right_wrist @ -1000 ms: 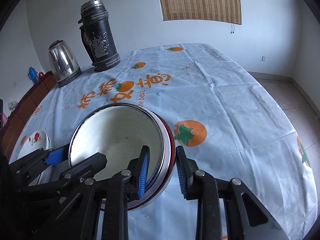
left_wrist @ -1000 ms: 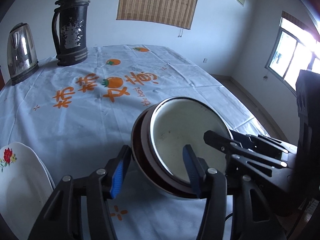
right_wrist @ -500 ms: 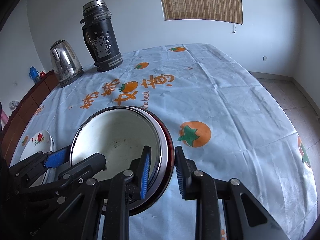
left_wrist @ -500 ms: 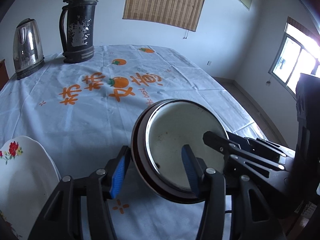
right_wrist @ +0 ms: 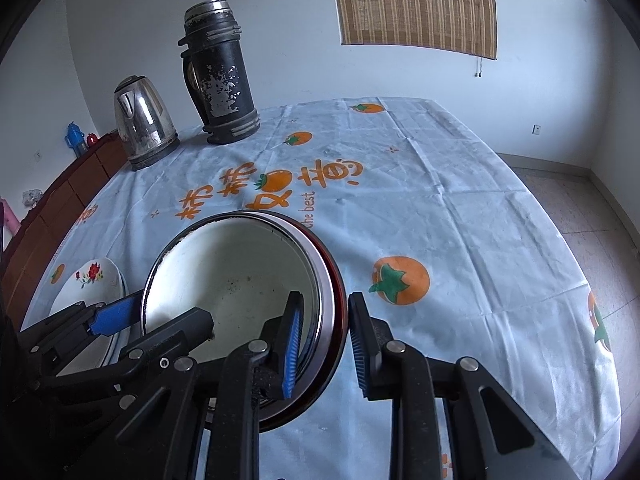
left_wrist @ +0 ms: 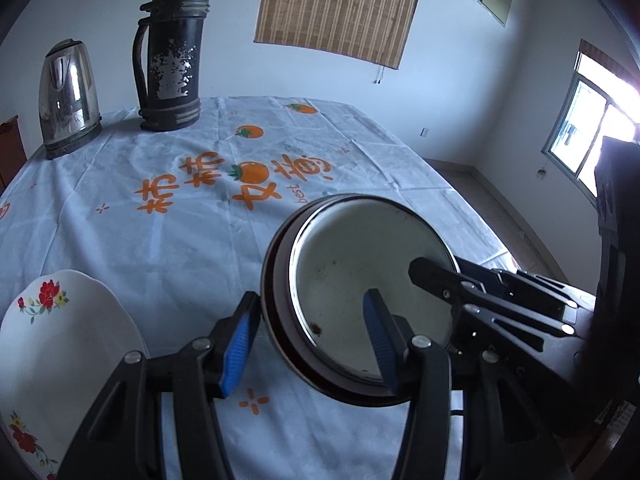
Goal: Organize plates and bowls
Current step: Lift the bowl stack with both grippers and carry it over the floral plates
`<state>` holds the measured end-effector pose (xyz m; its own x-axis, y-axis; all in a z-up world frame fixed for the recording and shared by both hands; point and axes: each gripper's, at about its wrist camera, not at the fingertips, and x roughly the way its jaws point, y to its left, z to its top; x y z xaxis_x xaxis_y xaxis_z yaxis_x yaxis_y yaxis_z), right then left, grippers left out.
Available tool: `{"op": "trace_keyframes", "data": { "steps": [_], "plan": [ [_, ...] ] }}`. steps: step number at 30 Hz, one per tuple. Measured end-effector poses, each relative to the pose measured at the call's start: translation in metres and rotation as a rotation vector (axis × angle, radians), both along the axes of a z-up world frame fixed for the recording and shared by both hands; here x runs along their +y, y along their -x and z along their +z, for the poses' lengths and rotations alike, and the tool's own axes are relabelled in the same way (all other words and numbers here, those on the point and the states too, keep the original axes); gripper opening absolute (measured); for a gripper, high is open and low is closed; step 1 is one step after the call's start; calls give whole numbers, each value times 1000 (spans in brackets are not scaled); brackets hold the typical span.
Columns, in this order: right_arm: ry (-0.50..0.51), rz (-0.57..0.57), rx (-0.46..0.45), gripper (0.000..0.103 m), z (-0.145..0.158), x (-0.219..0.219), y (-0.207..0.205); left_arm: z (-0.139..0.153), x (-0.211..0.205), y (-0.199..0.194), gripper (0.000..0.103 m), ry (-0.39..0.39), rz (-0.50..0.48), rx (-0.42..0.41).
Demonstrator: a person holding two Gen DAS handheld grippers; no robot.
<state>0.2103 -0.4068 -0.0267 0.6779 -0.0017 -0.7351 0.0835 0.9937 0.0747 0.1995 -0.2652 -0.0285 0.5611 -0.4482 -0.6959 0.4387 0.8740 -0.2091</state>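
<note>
Tablecloth point(right_wrist: 460, 208) reads "the best"; both tools, left point(left_wrist: 308, 334) and right point(right_wrist: 322, 340), clamp stacked bowls point(right_wrist: 240, 280).

bowls point(right_wrist: 240, 276): 2, nested; white enamel one inside a dark red one
plates point(left_wrist: 60, 344): at least 2 stacked, white with red flower print; exact count hard to tell
kettle point(right_wrist: 142, 122): 1, steel
thermos point(right_wrist: 218, 72): 1, tall, black, worn paint
tongs: 2; left tongs point(left_wrist: 308, 340), right tongs point(right_wrist: 324, 340)
counter point(right_wrist: 460, 220): 1, under a pale blue cloth with orange fruit print
bamboo blind point(right_wrist: 416, 0): 1
window point(left_wrist: 596, 124): 1
wooden cabinet point(right_wrist: 52, 204): 1, along the wall
</note>
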Motion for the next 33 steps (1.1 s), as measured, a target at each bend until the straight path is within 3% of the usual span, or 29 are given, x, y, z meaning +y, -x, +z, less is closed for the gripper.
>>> {"op": "trace_keyframes", "data": {
  "steps": [18,33],
  "plan": [
    [-17,103,-31,25,22,38,8,16,46,15,52,31,83,-10],
    [-25,228,-62,25,44,95,12,47,103,34,52,36,196,-91]
  ]
}}
